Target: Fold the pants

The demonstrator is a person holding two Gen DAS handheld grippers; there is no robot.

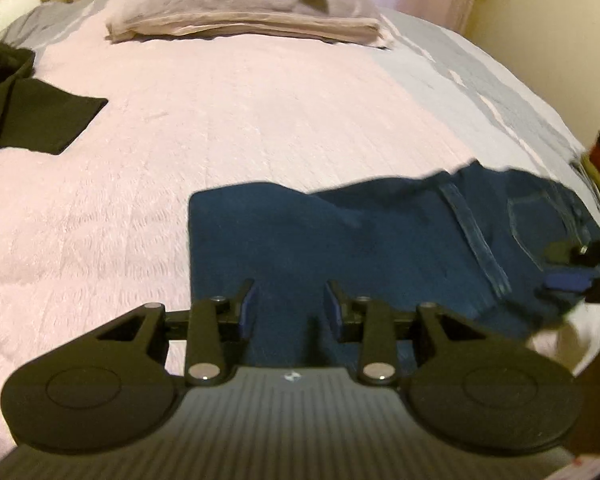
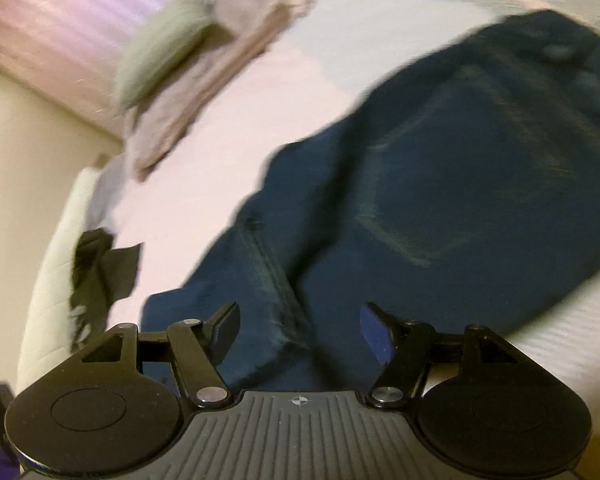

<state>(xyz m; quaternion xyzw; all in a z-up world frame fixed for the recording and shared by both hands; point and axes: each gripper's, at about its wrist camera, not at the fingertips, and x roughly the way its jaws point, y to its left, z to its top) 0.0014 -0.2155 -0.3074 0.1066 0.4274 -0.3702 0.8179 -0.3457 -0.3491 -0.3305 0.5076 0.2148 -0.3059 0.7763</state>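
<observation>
Folded blue jeans (image 1: 380, 236): flat on the pink bedspread (image 1: 180, 140), near the bed's right edge. Left gripper (image 1: 289, 304) and right gripper (image 2: 300, 328): jaws apart over the denim, gripping nothing. Black garment (image 1: 28, 116): left edge.

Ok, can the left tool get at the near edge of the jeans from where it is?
Probably yes: the left tool is open right over the jeans, with nothing between.

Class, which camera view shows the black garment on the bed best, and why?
The left wrist view: the black garment lies sharp and flat at the bed's left edge. The right wrist view shows it smaller and motion-blurred, crumpled at the bed's edge.
</observation>
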